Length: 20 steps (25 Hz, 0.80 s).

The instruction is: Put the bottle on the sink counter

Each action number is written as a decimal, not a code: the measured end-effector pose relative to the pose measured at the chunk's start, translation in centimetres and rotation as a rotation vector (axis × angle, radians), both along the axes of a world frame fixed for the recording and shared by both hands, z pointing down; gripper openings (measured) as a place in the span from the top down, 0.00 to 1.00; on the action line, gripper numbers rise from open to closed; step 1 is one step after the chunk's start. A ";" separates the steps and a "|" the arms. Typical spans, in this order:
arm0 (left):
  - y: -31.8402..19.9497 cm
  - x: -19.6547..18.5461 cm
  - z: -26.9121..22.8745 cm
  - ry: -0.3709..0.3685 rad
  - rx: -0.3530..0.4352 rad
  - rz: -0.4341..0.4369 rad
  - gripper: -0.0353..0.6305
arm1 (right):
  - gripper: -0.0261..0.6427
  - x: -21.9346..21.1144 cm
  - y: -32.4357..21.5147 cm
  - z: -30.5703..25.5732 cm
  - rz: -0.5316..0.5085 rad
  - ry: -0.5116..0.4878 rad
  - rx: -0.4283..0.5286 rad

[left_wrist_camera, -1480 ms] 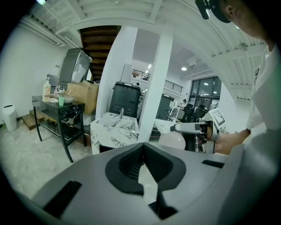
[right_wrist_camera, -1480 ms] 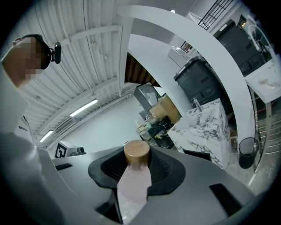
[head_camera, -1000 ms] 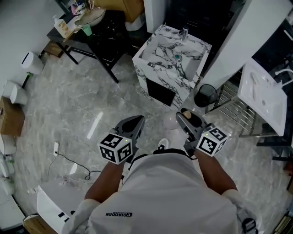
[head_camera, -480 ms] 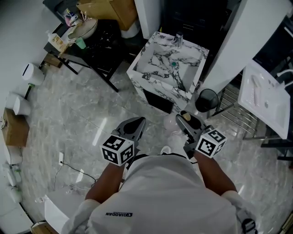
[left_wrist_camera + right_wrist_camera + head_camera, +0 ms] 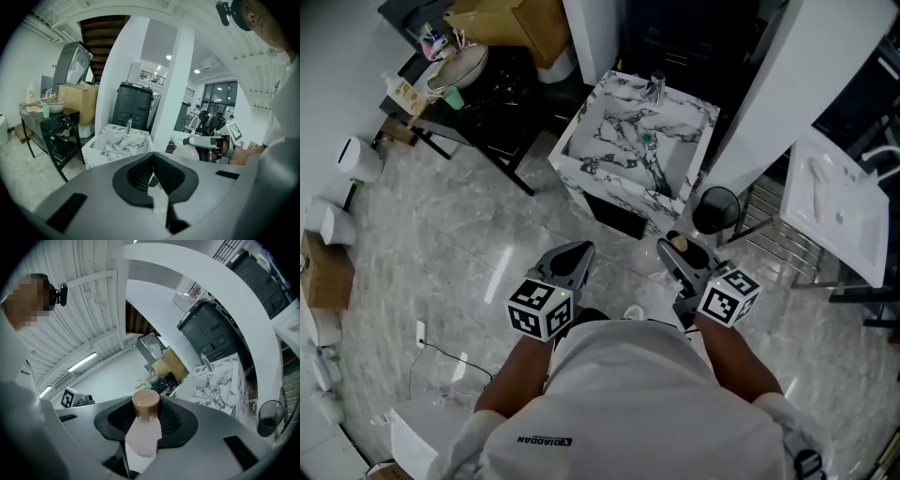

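Note:
My right gripper point(image 5: 680, 247) is shut on a pale pink bottle point(image 5: 142, 433) with a brown wooden cap point(image 5: 146, 402); the cap point(image 5: 678, 244) shows between the jaws in the head view. The white marble sink counter point(image 5: 630, 142) with a chrome tap point(image 5: 656, 87) stands on the floor ahead, apart from both grippers. The same counter point(image 5: 220, 380) lies to the right in the right gripper view. My left gripper point(image 5: 578, 251) is shut and holds nothing. In its own view the left gripper point(image 5: 152, 155) points toward the sink counter point(image 5: 118, 141), with the bottle point(image 5: 185, 152) at the right.
A black round bin point(image 5: 715, 208) stands by the counter's right corner, beside a white column point(image 5: 787, 84) and a metal rack point(image 5: 780, 236). A black table point(image 5: 492, 89) with a bowl and a box is at the far left. A white basin point(image 5: 839, 211) is at the right.
The sink counter has slid down and left in the head view and now lies closer to both grippers. The bottle stays in the right gripper; the left jaws stay shut.

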<state>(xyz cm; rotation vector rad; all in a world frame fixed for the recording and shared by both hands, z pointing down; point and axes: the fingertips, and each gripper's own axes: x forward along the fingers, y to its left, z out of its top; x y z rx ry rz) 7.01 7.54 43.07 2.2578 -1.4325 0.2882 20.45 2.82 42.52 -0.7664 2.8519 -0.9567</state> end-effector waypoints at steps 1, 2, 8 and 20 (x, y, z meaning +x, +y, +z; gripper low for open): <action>-0.3 0.1 -0.1 0.003 0.001 0.001 0.93 | 0.72 0.1 -0.2 0.0 0.002 0.000 0.002; -0.6 0.2 -0.1 0.006 0.003 0.003 0.93 | 0.72 0.1 -0.4 -0.1 0.003 0.001 0.003; -2.3 0.1 0.3 0.012 0.007 0.018 0.93 | 0.72 0.2 -1.6 0.1 0.020 0.010 0.012; -7.2 -1.7 1.0 0.016 0.022 0.088 0.93 | 0.72 -2.1 -5.6 0.8 0.050 0.047 0.022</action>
